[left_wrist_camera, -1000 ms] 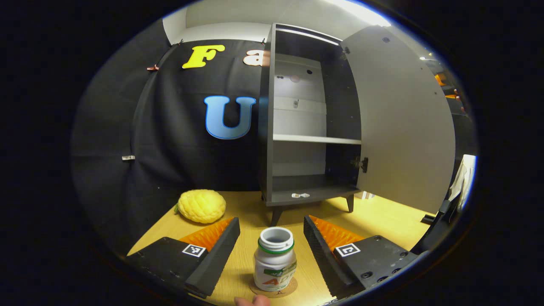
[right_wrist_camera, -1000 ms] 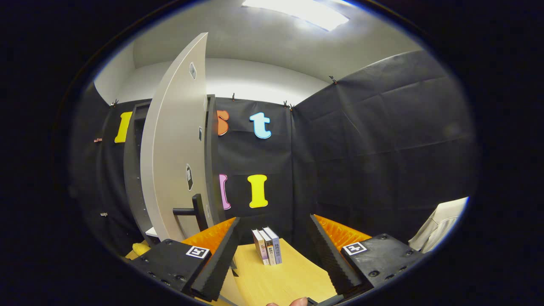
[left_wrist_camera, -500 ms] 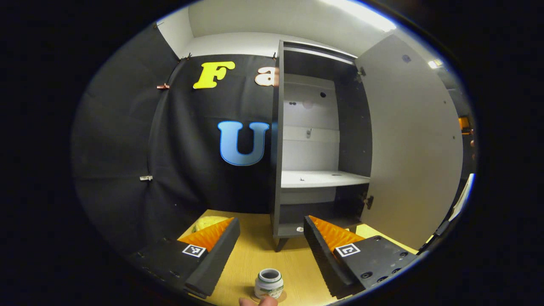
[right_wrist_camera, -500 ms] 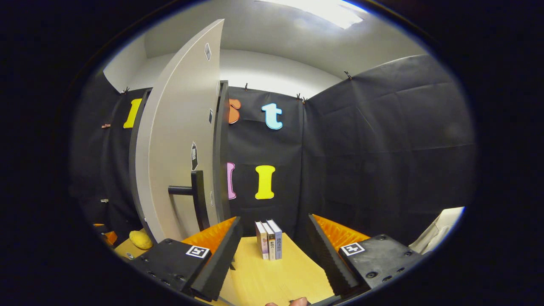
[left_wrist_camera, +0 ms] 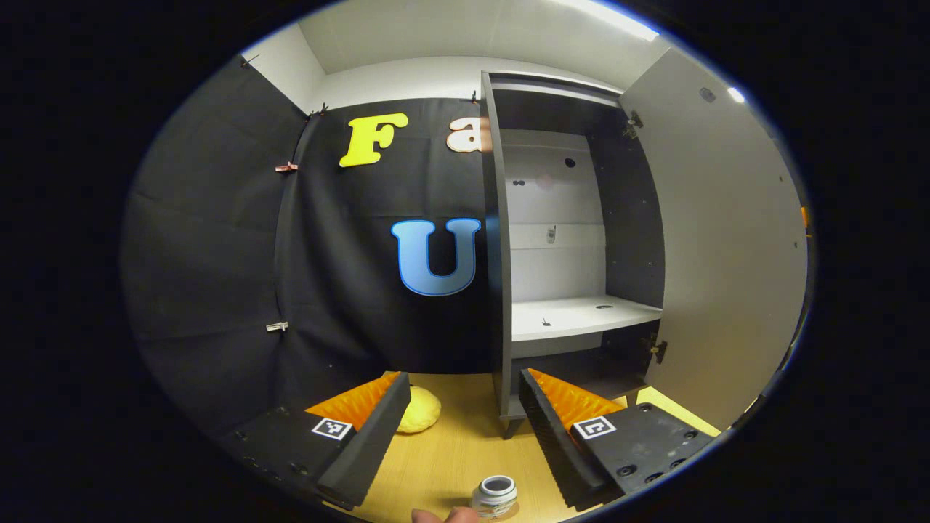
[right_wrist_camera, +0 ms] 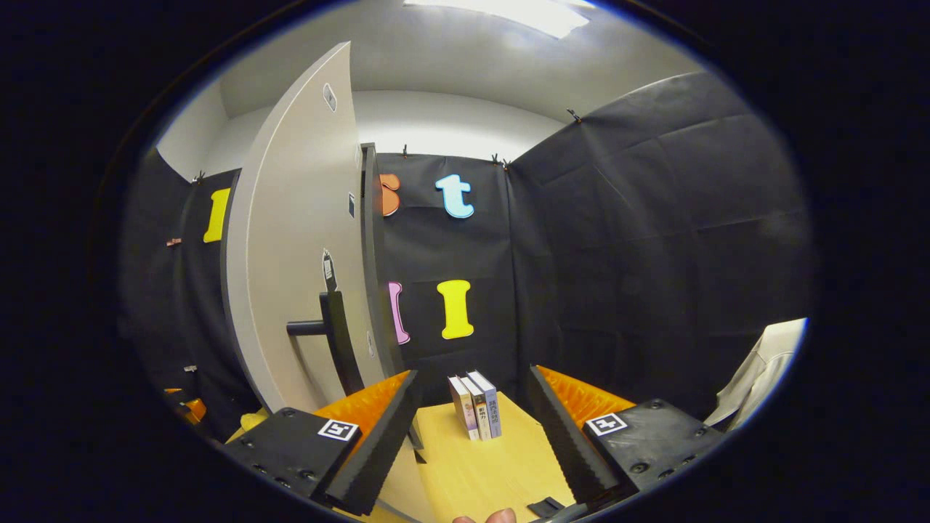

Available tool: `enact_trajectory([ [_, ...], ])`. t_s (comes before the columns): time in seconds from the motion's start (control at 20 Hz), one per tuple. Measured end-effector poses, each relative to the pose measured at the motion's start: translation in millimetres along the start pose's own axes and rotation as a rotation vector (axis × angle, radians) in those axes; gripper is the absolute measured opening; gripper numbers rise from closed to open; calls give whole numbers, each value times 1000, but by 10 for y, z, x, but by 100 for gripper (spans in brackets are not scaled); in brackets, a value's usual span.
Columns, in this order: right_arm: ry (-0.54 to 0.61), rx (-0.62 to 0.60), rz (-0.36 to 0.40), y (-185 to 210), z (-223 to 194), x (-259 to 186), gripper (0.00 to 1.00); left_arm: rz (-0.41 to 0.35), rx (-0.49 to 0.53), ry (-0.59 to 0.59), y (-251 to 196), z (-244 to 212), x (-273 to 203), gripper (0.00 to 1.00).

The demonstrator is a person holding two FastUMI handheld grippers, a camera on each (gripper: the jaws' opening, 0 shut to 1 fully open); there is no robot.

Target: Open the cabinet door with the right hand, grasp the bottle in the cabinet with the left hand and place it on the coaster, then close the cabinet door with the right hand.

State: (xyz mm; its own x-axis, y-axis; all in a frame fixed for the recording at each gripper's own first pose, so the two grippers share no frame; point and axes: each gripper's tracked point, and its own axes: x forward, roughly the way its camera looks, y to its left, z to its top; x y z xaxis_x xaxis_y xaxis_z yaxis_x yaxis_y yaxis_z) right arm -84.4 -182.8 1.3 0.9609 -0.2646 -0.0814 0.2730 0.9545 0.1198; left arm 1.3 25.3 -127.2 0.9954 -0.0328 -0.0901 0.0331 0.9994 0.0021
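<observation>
A black-draped booth closes in a pale wooden bench (left_wrist_camera: 450, 465), and at its back edge stands the dark cabinet (left_wrist_camera: 501, 290), its shelves bare. The cabinet door (right_wrist_camera: 290, 254) hangs wide open, its bar handle (right_wrist_camera: 327, 334) facing the right gripper (right_wrist_camera: 472, 428), which hovers near it with jaws spread and nothing between them. The left gripper (left_wrist_camera: 461, 428) is likewise released and empty. Below it, at the bench's near edge, the bottle (left_wrist_camera: 495, 495) stands upright on the coaster (left_wrist_camera: 511, 513), well clear of both fingers, so the placing looks finished.

Closing the door is the step left: the right gripper needs to reach left to the handle or door face and swing it shut. A row of books (right_wrist_camera: 477, 405) stands toward the bench's far right corner, and a yellow lumpy fruit (left_wrist_camera: 420, 410) lies beside the cabinet's left side; neither seems to sit in the door's swing.
</observation>
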Motion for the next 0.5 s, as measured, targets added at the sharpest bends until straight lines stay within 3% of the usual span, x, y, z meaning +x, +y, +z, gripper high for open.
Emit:
enact_trajectory([
  [0.5, 25, -35, 80, 447, -54, -119, 98, 20, -38, 17, 149, -36, 0, 95],
])
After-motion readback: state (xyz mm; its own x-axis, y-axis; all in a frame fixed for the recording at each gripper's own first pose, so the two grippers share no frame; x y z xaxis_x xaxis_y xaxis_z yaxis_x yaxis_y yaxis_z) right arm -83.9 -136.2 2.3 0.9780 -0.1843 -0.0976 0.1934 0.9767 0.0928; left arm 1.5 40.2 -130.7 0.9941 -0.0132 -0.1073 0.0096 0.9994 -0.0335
